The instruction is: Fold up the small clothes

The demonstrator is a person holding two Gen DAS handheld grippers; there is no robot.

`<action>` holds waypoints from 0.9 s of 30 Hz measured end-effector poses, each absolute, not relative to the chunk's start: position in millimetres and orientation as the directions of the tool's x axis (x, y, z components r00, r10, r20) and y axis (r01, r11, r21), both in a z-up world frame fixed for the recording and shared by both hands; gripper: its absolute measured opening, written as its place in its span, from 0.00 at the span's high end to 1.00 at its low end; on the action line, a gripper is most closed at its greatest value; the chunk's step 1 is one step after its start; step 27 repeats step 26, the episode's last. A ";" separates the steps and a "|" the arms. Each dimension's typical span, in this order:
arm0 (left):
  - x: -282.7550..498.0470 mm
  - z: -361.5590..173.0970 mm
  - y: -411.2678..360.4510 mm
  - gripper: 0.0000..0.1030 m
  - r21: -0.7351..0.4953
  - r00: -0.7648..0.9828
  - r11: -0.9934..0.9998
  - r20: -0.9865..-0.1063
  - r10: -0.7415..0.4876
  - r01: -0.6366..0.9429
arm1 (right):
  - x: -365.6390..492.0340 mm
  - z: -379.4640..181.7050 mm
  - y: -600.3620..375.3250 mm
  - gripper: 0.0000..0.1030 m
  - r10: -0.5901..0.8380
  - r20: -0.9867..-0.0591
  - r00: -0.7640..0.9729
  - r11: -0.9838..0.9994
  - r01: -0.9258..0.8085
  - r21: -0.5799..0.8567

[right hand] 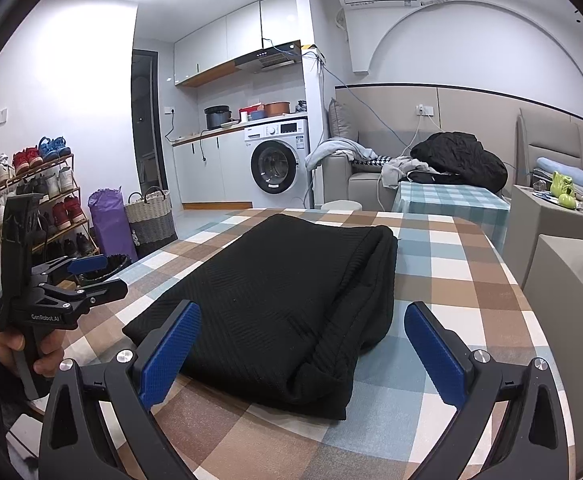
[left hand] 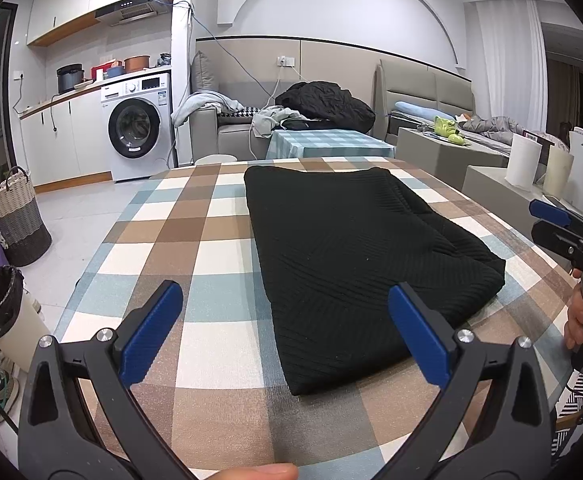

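**Inspector A:** Surface and room, left to right?

**Inspector B:** At far left, a shoe rack [right hand: 31,204] against the wall, then a purple bag [right hand: 109,224] and a woven basket [right hand: 151,218] on the floor. Next, a white washing machine [right hand: 277,162] under a counter, then a grey sofa [left hand: 227,128] carrying a black coat [left hand: 325,104]. The surface [left hand: 211,240] wears a checked cloth of brown, blue and cream. A second, smaller table with a blue check cloth [left hand: 327,142] stands beyond it.

**Inspector A:** The garment?

**Inspector B:** One black ribbed knit garment [left hand: 351,264], folded into a rough rectangle, lies flat in the middle of the surface, its doubled edge toward the right.

**Inspector A:** The grippers?

**Inspector B:** Left gripper [left hand: 285,332]: blue pads set wide apart, holding nothing; the right pad overlaps the garment's near edge in view, contact cannot be confirmed. Right gripper [right hand: 303,344]: likewise spread wide and empty, hovering at the garment's near end. The right wrist view also shows the left gripper at the left edge, held in a hand [right hand: 23,352].
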State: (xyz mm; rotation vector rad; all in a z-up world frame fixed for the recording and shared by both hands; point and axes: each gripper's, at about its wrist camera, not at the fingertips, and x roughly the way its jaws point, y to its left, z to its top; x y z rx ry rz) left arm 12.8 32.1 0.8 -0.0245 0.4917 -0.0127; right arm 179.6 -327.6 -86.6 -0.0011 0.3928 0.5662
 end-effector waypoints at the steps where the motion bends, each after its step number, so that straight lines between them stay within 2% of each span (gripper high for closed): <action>1: 12.7 1.1 32.1 0.01 -0.026 0.881 1.000 -0.473 -0.018 0.006 | 179.6 -86.5 -327.6 0.00 0.522 -0.363 0.772 0.846 -0.522 0.106; 27: 12.7 0.9 33.1 0.01 -0.027 0.882 1.000 -0.471 -0.017 0.005 | 178.0 -86.2 -327.3 0.00 0.521 -0.365 0.772 0.847 -0.521 0.106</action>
